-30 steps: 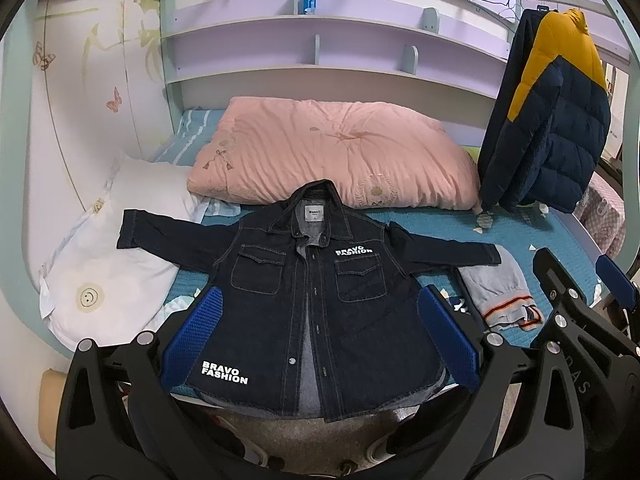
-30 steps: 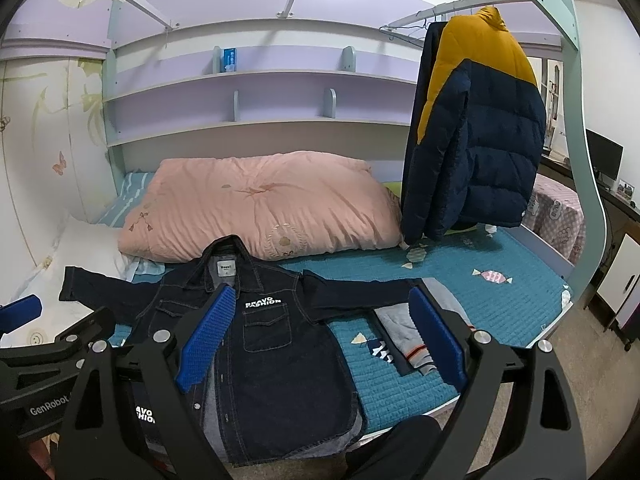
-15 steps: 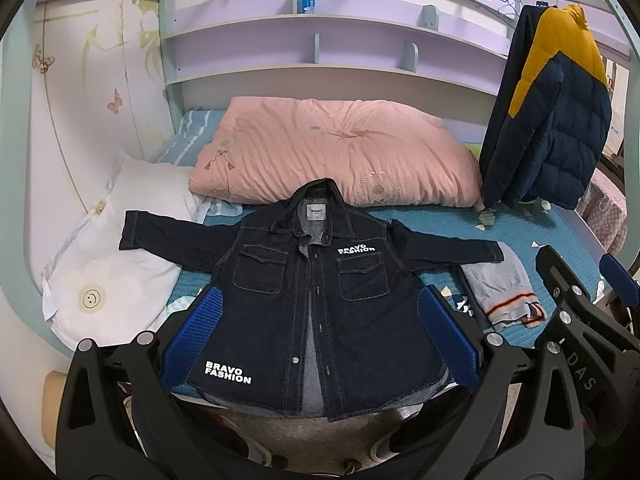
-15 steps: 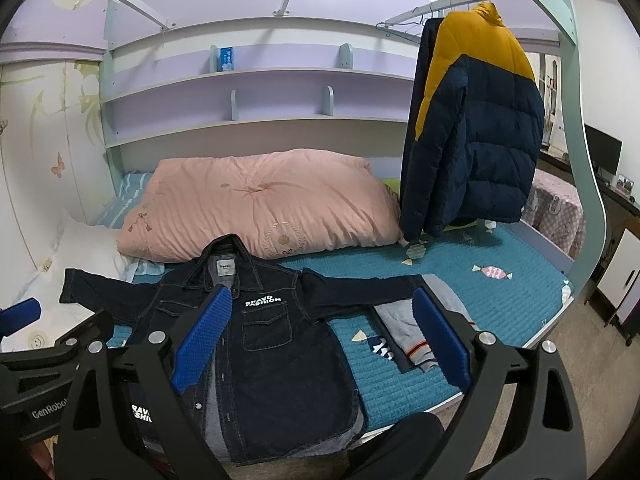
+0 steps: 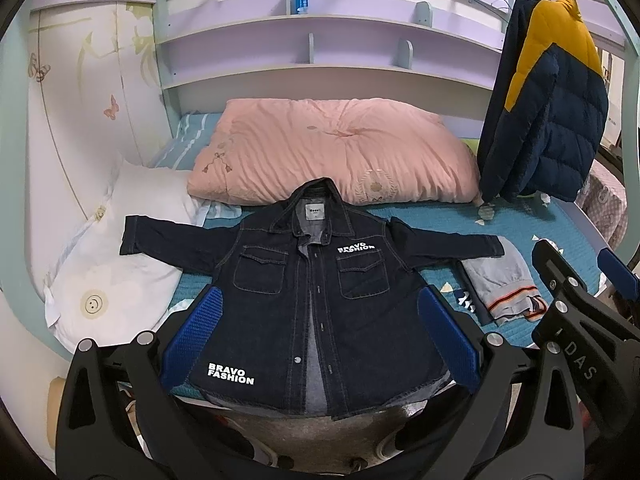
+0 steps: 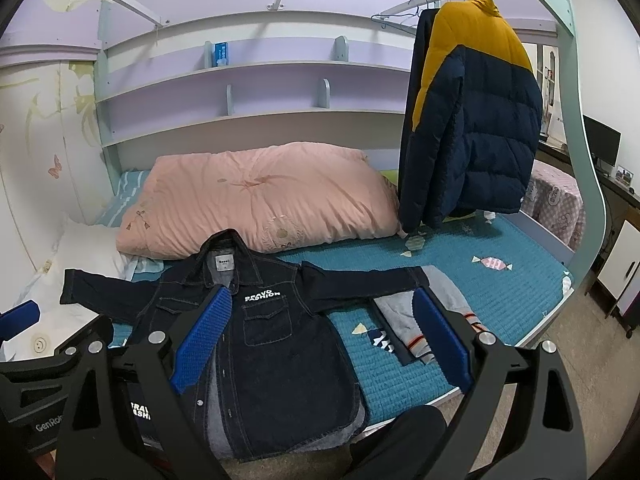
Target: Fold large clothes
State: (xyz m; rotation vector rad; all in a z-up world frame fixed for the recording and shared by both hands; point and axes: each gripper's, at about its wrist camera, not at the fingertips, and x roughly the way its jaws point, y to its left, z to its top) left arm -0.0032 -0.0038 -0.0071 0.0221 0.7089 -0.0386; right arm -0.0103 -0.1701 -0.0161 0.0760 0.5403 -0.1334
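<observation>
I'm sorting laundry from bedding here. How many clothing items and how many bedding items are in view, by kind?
Clothing: 3 (denim jacket, grey garment, hanging puffer jacket)
Bedding: 3 (pink quilt, white pillow, teal bed cover)
Total: 6

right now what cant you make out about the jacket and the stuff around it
- Denim jacket hem: left wrist view, side corners hidden behind the left claw pads.
- Its left front: right wrist view, covered by the right claw and frame.
- Grey garment: partly under the jacket sleeve and claw; type unclear.
- Collar label: too small to read.
</observation>
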